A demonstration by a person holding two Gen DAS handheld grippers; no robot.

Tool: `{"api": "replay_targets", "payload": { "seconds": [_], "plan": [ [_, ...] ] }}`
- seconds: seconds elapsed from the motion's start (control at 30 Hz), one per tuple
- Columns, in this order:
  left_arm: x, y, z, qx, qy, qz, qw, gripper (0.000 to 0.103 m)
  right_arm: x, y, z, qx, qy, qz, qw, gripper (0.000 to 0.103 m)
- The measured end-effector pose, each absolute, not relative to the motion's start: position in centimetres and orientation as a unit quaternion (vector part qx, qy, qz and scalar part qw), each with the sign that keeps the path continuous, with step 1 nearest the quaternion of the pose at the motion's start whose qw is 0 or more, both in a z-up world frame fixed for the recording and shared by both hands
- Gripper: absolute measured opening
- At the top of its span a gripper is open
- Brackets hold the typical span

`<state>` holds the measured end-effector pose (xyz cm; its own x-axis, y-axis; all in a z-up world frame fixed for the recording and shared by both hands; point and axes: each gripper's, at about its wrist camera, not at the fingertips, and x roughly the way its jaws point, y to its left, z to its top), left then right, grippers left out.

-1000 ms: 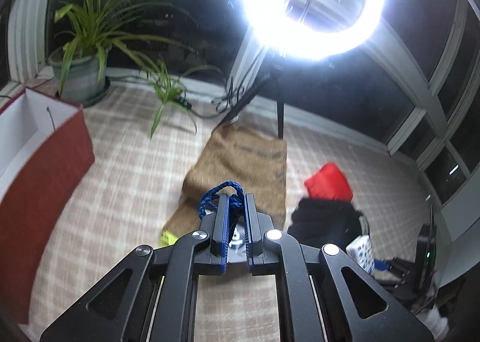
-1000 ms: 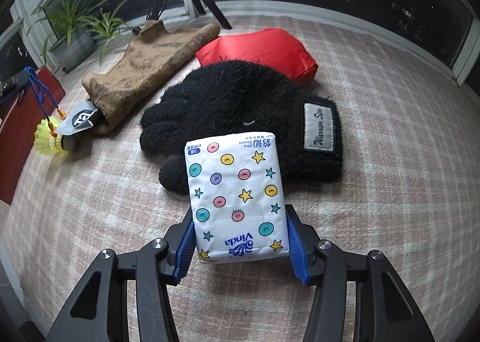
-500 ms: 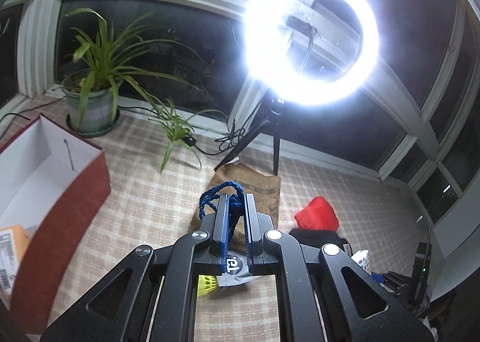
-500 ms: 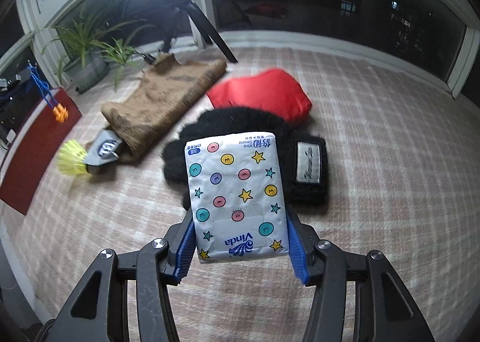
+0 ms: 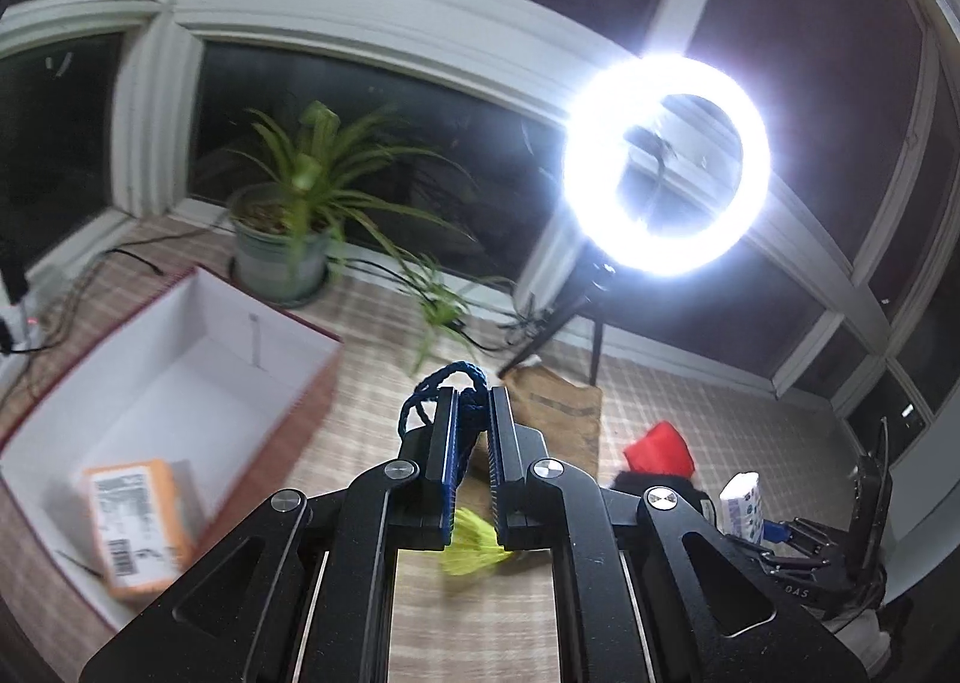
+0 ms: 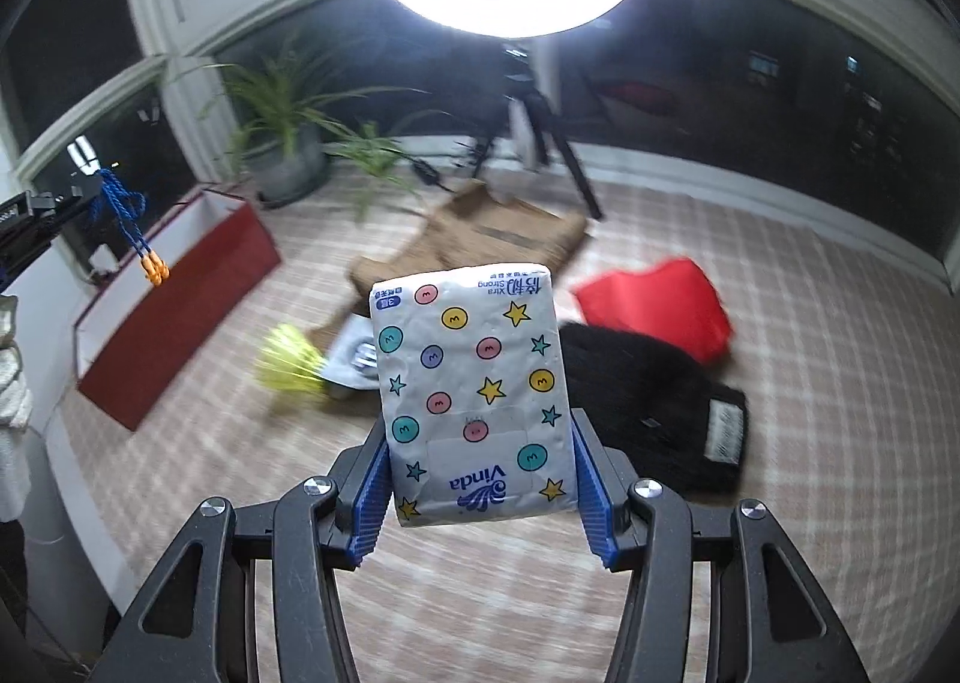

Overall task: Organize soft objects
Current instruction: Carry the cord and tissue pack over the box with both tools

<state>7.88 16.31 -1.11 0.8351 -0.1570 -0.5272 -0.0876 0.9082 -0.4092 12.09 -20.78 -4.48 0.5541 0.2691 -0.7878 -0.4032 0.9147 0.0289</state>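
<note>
In my right gripper (image 6: 480, 494) I hold a pack of tissues (image 6: 471, 401). It is white with dots and stars on it, and my two blue pads squeeze it on both sides near its bottom edge. The pack stands up out of my jaws, up in the air above the floor.

My left gripper (image 5: 470, 431) is clamped tight on a blue cord (image 5: 441, 389). A loop of the cord sticks out past the tips. From my right side I can see the cord (image 6: 123, 215) hang down from that gripper, with little orange ends (image 6: 155, 269) at the bottom.

Down on the checked floor (image 6: 810, 323) lie more soft things. There is a black glove (image 6: 636, 401) with a pale label, and a red pouch (image 6: 654, 305) just behind it, touching it. A brown sack (image 6: 498, 233) lies further back. A yellow shuttlecock (image 6: 288, 365) lies near the sack's open end, beside a grey thing I cannot make out.

To the left stands a red box (image 5: 180, 383), open on top and white inside. An orange packet (image 5: 138, 521) lies in it. Behind the box is a potted plant (image 5: 288, 227), and a bright ring light (image 5: 666, 167) shines on its stand by the dark windows.
</note>
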Motion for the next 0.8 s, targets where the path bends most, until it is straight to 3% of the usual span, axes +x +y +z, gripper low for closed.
{"api": "replay_targets", "payload": {
  "seconds": [0.8],
  "plan": [
    [0.7,32.3,-2.1,-0.223,0.276,0.090,0.930,0.007,10.1,2.8,0.2,-0.161,0.371,0.336,0.851,0.049]
  ]
}}
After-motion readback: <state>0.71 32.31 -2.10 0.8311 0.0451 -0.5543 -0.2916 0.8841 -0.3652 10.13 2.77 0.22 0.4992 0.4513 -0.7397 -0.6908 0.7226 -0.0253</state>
